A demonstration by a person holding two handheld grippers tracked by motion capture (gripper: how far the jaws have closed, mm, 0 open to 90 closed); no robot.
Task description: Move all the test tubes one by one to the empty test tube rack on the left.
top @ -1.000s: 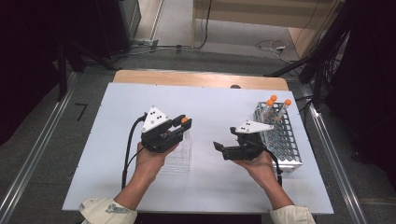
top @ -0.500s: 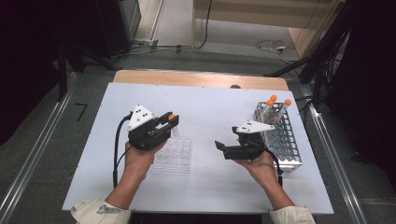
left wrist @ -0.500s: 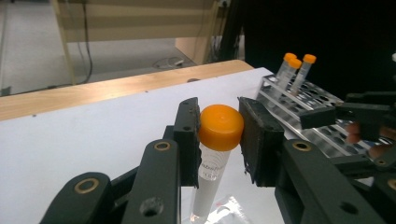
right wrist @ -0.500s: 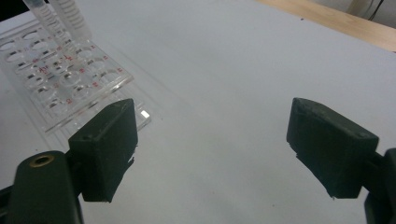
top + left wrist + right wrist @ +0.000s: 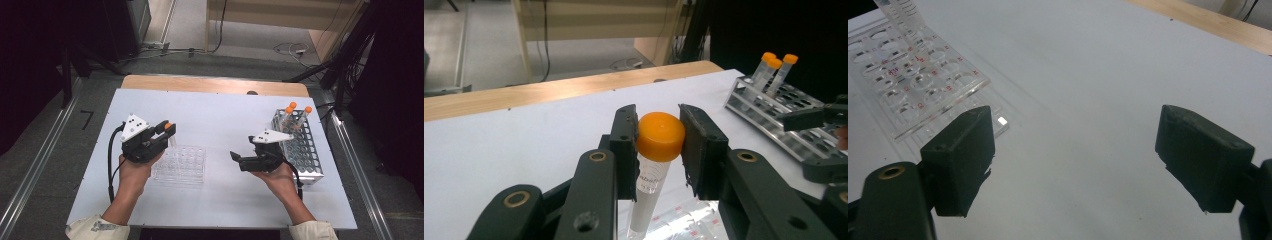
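Observation:
My left gripper (image 5: pixel 169 129) (image 5: pixel 659 145) is shut on an orange-capped tube (image 5: pixel 655 165) (image 5: pixel 170 131), gripped just under the cap, with the tube hanging down. It hovers above the left end of a clear plastic rack (image 5: pixel 181 163) (image 5: pixel 913 75) lying on the white table. My right gripper (image 5: pixel 236 159) (image 5: pixel 1075 155) is open with nothing between its jaws and is held low over the bare table, to the right of the clear rack. A metal wire rack (image 5: pixel 300 145) (image 5: pixel 774 110) at the right holds three orange-capped tubes (image 5: pixel 295 111) (image 5: pixel 776 67).
The white table top (image 5: pixel 220 120) ends at a wooden strip (image 5: pixel 215 85) along its far side. Metal rails run along both sides of the table, and cables lie on the floor beyond it. Dark equipment stands at the left and right.
My left gripper has carried the tube leftward, from over the clear rack's middle to its left end. The right gripper has stayed put.

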